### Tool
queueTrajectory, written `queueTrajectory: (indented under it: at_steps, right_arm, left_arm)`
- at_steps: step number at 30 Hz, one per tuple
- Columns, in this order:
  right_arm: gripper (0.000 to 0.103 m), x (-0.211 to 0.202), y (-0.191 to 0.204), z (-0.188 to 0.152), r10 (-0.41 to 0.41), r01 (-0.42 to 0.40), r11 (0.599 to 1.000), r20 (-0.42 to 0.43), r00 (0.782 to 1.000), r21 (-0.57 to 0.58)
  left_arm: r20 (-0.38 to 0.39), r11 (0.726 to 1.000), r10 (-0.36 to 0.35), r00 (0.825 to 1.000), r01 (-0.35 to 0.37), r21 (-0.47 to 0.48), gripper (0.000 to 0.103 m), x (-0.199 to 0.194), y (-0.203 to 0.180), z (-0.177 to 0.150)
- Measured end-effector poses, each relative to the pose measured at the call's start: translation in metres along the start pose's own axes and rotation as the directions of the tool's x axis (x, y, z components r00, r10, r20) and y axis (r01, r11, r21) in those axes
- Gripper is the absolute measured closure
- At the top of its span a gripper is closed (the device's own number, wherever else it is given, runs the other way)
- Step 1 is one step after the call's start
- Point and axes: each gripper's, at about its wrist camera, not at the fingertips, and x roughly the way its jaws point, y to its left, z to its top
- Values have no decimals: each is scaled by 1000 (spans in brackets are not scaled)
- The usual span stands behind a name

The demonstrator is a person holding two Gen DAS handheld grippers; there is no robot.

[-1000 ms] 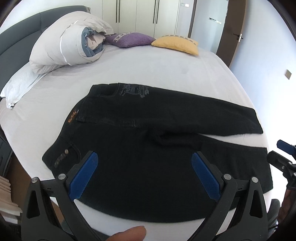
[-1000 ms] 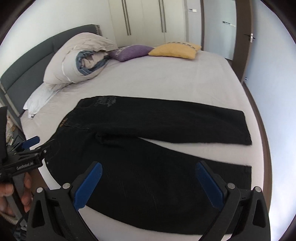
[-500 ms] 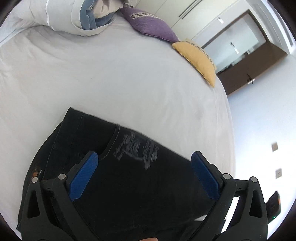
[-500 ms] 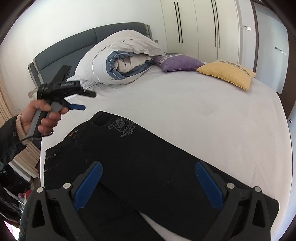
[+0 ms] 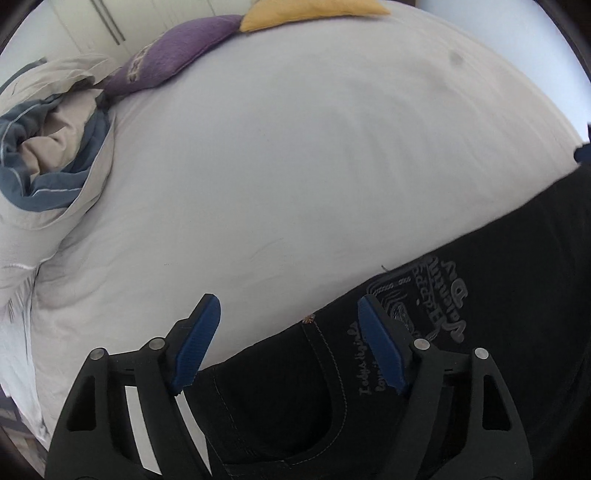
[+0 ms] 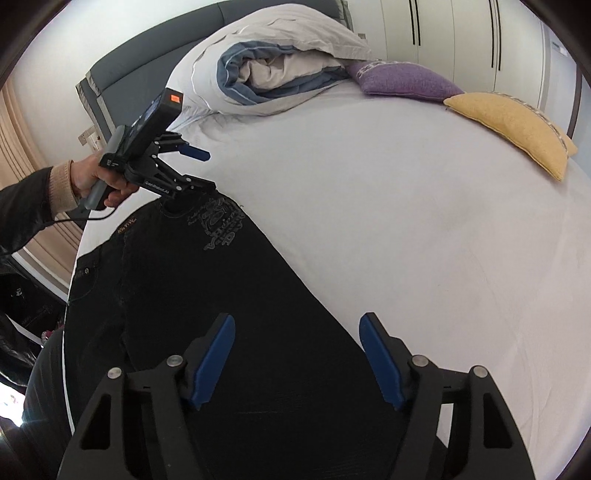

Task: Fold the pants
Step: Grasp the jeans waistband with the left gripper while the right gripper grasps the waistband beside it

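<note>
Left claw: jaws apart and have just been closing; the far edge of the black pants at the waistband passes between the blue pads, which do not press on the cloth; one pad stands over the white bed sheet, the other over the printed emblem. Right claw: jaws likewise apart and have just been closing; it hangs over a pant leg with the far edge between the pads; contact cannot be told. Pants lie flat on the bed, waist toward the left hand, which holds its tool at the waist corner. Beyond: rolled duvet, purple cushion, yellow cushion, grey headboard, wardrobe doors.
</note>
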Motion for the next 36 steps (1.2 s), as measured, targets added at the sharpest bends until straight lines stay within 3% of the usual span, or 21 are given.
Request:
queueTrajectory:
  at_steps: [2, 5, 8, 12, 15, 18, 20, 23, 28, 32, 36]
  right_arm:
    - [35, 14, -4, 1, 8, -8, 1000, -33, 999, -4]
    - [36, 26, -7, -1, 29, -29, 1000, -65, 997, -2]
    - [36, 30, -7, -4, 54, -54, 999, -75, 996, 1]
    - [36, 36, -7, -5, 58, -58, 998, -86, 995, -4]
    - [38, 40, -6, -2, 62, -62, 998, -91, 994, 2]
    - [41, 42, -3, 0, 68, -69, 998, -99, 993, -5]
    - [43, 45, -1, 2, 64, -67, 998, -105, 992, -17]
    - [44, 47, 4, 6, 59, -62, 998, -105, 993, -28]
    - [49, 50, 7, 12, 58, -63, 997, -114, 992, -45]
    - [49, 60, 6, 18, 58, -65, 996, -125, 990, -57]
    - [49, 71, 9, 32, 72, -79, 995, -119, 990, -61]
  left_arm:
    - [-19, 998, 19, 1000, -18, 66, 27, 13, -1, -1]
    - [-46, 996, 25, 999, -21, 87, 27, 22, 8, -3]
    - [-75, 994, -43, 996, 50, 95, 27, 33, 14, -9]
    - [-106, 981, -63, 992, 81, 175, 27, 45, 3, -10]
    - [-132, 981, -82, 988, 104, 164, 28, 56, 8, -6]
    - [-168, 979, -129, 977, 152, 134, 44, 71, 23, 6]
    - [-197, 976, -157, 968, 183, 122, 65, 80, 26, 12]
    - [-206, 973, -147, 967, 179, 147, 78, 87, 25, 18]
    - [-144, 976, -85, 986, 111, 188, 93, 82, 25, 20]
    - [-48, 976, -53, 997, 62, 207, 94, 64, 23, 15]
    - [41, 982, -47, 998, 39, 184, 94, 44, 30, 3]
